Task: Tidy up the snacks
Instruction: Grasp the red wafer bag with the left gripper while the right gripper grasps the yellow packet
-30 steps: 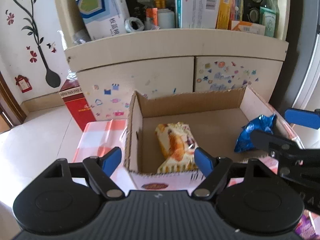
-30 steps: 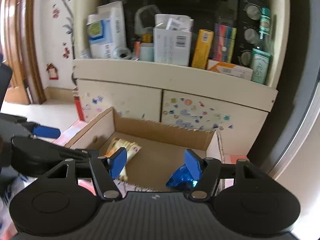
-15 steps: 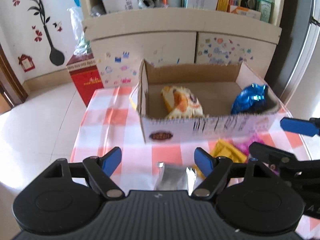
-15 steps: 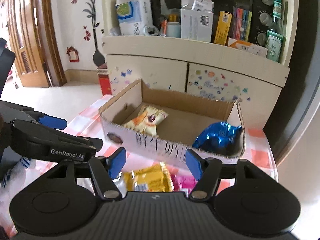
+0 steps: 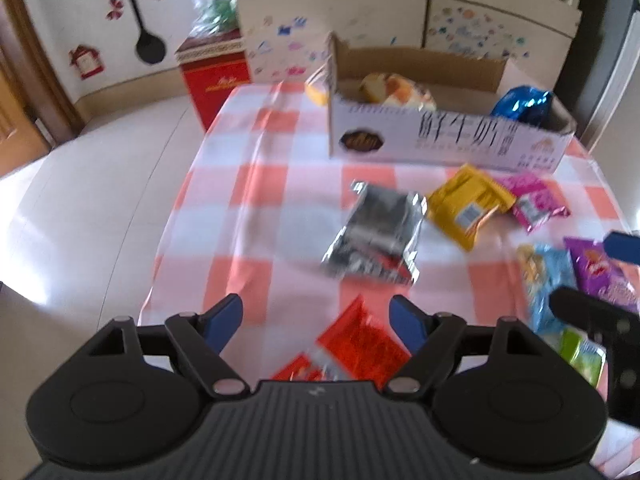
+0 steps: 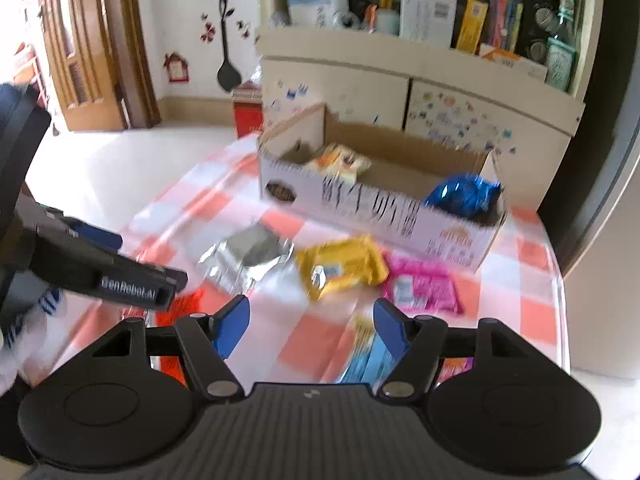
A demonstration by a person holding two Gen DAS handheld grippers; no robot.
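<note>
While both claws hang spread wide with nothing held, the left gripper (image 5: 314, 318) above a red packet (image 5: 356, 344) and the right gripper (image 6: 310, 326) beside it, loose snacks lie mid-table. Presumably they belong in the cardboard box (image 5: 448, 144) along the table's far edge, which has open floor between its two packets.

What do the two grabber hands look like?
Both look alike. The left gripper and the right gripper are black plastic, each with two round discs on a ribbed body. Angled black arms with silver screws carry bright blue fingertip pads. Seen from the right wrist camera, the left one has white letters along its side. No cables or sleeves show.
</note>
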